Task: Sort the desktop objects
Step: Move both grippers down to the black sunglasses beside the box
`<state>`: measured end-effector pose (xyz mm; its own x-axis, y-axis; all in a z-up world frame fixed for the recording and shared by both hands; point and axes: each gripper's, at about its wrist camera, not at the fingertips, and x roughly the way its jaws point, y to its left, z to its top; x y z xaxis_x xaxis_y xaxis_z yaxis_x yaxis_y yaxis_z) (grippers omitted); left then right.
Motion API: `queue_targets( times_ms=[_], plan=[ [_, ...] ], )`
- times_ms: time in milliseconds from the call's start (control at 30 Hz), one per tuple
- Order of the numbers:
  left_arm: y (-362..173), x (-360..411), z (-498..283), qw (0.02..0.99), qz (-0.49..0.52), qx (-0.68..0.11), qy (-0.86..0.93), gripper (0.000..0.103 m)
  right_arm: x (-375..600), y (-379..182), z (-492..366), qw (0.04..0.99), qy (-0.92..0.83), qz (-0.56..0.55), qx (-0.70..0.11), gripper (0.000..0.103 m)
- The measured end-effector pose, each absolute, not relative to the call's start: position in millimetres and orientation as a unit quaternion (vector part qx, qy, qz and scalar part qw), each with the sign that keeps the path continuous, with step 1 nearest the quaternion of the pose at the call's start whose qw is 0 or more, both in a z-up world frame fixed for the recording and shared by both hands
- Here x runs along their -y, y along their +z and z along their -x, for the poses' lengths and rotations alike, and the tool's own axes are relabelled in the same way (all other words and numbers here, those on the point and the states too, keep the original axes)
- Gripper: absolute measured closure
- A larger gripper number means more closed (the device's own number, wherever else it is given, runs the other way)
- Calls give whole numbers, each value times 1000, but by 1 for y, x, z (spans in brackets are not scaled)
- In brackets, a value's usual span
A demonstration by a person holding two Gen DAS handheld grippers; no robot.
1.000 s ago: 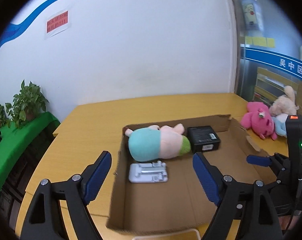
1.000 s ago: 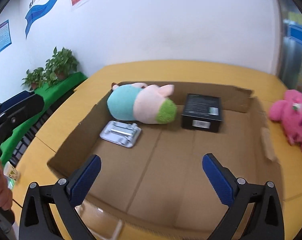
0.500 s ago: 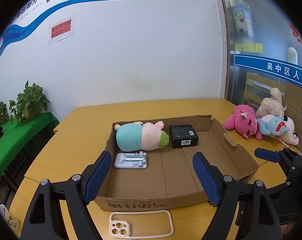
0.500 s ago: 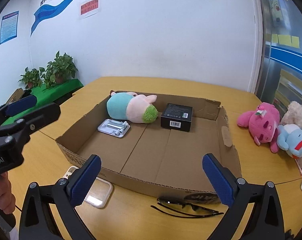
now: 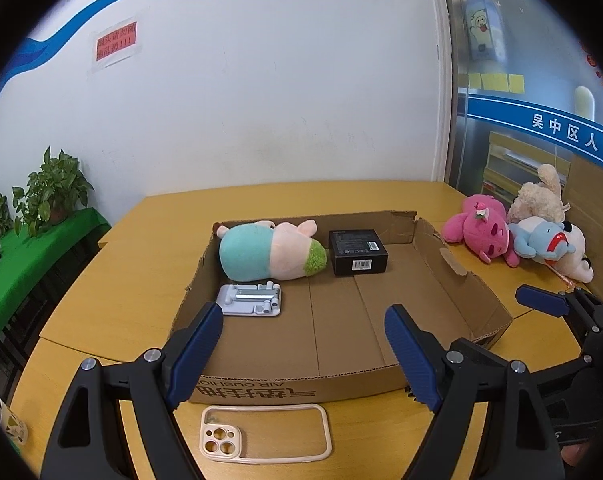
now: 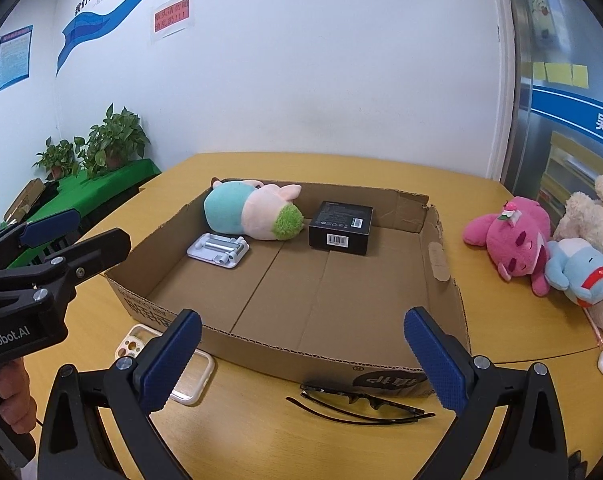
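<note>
White walls with a blue stripe back a yellow wooden surface (image 5: 149, 240) on which we have a shallow cardboard box (image 5: 453, 280). Inside it lie a plush pig (image 5: 269, 252) in teal and pink, a black carton (image 5: 357, 252) and a silver phone stand (image 5: 249, 300).

Outside it, just beside the near wall, a cream phone case (image 5: 265, 434) lies flat, camera cut-outs to the left. We judge it light, rubbery and bendy, so we would pinch 1 long rim rather than span it. Black glasses (image 6: 361, 404) lie folded near the box front; they look thin and fragile, best taken at the bridge or a temple hinge, away from the lenses. 3 plush toys, the pink one (image 6: 509, 240) nearest the box, sit well to the right: soft and forgiving to squeeze anywhere.

Our left tool (image 5: 303, 356) is released, nothing between its blue pads. Our right tool (image 6: 301, 360) hangs equally spread and empty above the glasses.
</note>
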<state>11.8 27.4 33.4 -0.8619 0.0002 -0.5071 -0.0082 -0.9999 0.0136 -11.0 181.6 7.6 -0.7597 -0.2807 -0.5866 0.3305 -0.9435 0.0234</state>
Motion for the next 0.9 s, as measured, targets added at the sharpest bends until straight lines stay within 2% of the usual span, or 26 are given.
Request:
queue_targets(
  times_ms=[167, 333, 500, 900],
  plan=[
    [15, -19, -12, 14, 289, 12, 957, 20, -209, -9, 14, 196, -925, -326, -2, 0],
    [-17, -10, -19, 35, 327, 33, 944, 20, -267, -59, 23, 175, -903, -392, 32, 0],
    [-47, -11, -20, 47, 362, 48, 930, 20, -305, -97, 40, 172, -877, -447, 31, 0],
    [-64, -13, -18, 52, 385, 56, 920, 20, -268, -134, 60, 280, -827, -486, 29, 0]
  ],
)
